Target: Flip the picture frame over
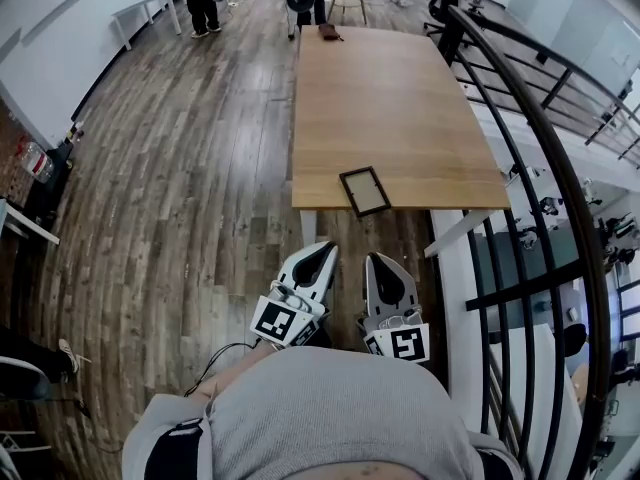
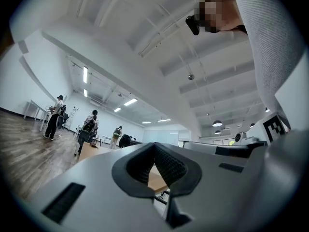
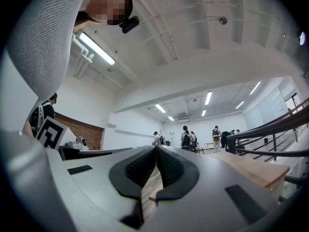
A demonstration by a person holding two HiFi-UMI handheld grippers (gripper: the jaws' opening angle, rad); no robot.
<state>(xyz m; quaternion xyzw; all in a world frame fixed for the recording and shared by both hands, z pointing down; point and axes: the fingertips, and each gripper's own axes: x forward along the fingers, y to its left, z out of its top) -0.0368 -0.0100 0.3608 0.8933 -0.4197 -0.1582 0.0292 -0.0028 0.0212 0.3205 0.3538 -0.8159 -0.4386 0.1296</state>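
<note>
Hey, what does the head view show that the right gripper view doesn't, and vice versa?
Only the head view: the dark-edged rectangular picture frame, lying flat and untouched near the near edge of the light wooden table, well ahead of the right gripper. Only the right gripper view: that gripper's jaws pressed together on nothing, and long ceiling light strips. Both: the table, the black metal railing, and people standing far across the room.
</note>
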